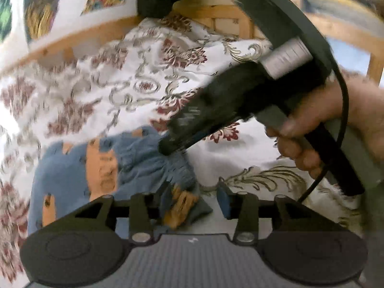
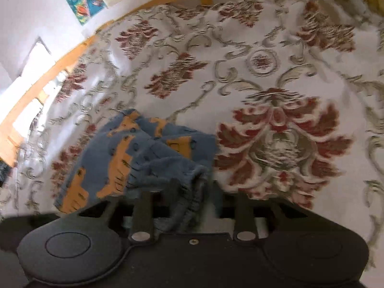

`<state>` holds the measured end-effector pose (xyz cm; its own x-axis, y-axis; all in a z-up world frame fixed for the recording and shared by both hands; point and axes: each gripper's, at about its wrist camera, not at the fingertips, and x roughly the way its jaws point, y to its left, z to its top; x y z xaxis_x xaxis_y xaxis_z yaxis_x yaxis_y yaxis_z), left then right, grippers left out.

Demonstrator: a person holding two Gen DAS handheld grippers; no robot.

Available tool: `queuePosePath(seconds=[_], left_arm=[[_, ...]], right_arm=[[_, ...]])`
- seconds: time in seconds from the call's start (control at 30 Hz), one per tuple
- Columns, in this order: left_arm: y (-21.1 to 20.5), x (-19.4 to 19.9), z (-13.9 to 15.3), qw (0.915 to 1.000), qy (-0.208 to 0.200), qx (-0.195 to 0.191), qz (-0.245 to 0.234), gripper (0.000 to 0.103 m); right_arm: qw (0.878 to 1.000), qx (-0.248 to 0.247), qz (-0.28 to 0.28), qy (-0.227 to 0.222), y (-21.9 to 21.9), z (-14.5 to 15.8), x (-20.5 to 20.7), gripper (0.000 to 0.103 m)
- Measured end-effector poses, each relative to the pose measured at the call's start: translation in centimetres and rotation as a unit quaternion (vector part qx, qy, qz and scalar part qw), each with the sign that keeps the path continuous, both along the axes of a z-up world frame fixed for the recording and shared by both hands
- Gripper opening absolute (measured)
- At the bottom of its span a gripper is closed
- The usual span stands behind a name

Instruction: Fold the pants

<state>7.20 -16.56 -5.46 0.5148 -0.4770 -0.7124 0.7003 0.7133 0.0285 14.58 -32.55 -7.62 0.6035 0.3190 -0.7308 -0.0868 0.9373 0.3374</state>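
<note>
Black tongs point(image 1: 192, 206) w/ round side discs, silver pivot screws, blue pad point(image 1: 224, 202), grey ribbed body; black cable point(image 1: 342, 129).

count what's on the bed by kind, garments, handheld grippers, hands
garments: 1, the blue pants with orange print
handheld grippers: 2, left gripper, right gripper
hands: 1, a hand holding the right gripper
total: 4

Motion blur smears the pants point(image 2: 144, 158) where they bunch over the right gripper point(image 2: 192, 192), hiding its fingertips.
</note>
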Motion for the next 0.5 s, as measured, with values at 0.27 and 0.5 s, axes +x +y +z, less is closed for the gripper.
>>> queuePosePath(seconds=[0.27, 0.5], left_arm=[[9.8, 4.8, 4.6, 0.9906, 0.026, -0.033, 0.13, 0.098], [12.5, 8.7, 0.4, 0.9599, 0.016, 0.006, 0.28, 0.103]], right_arm=[[0.984, -0.134, 0.006, -0.117, 3.9, 2.8, -2.6, 0.102], [0.949, -0.289, 0.066, -0.107, 10.1, -0.9, -3.5, 0.102]])
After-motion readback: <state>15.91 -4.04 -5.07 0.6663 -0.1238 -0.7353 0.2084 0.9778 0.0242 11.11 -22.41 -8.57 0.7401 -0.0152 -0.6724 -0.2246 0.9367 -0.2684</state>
